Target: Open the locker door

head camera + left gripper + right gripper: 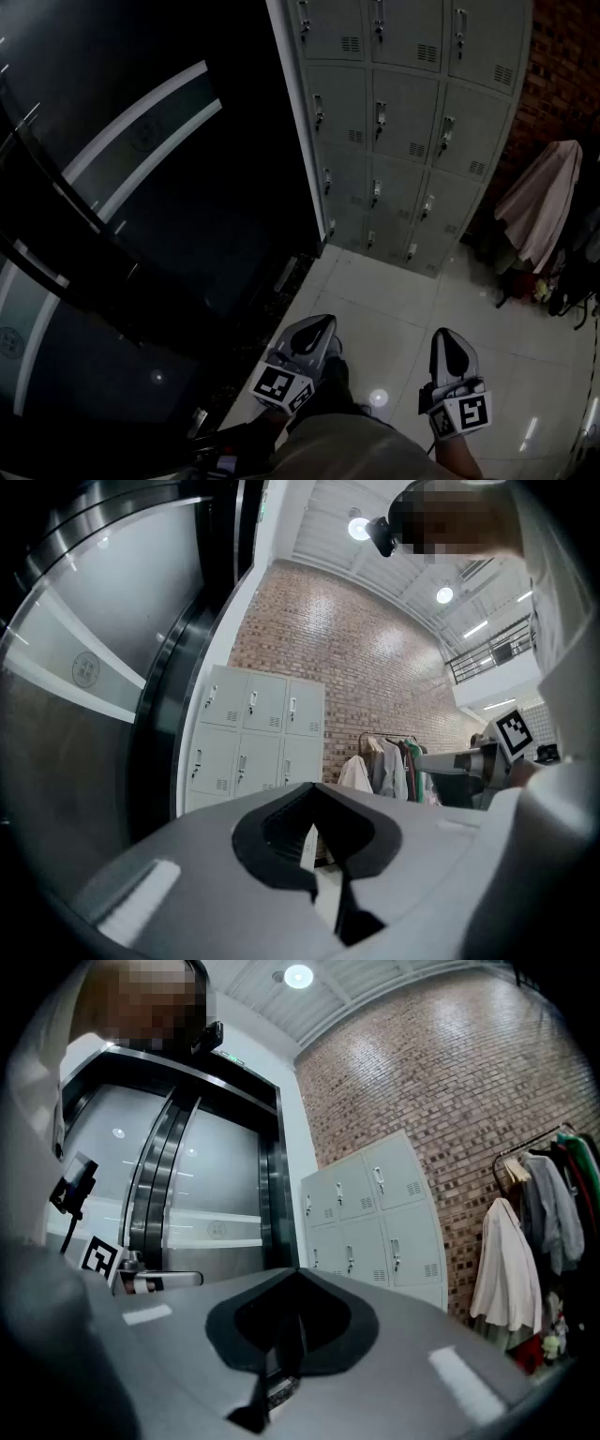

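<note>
Both pairs of fingers are seen pressed together, nothing gripped. The left gripper and right gripper are held low in the frame. The lockers are seen upper centre, well apart, their handles upright; neither gripper is clearly nearer.

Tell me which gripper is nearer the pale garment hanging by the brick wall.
Right. The right gripper is below and left of the pale garment; the left gripper is farther left still, beyond the right one.
</note>
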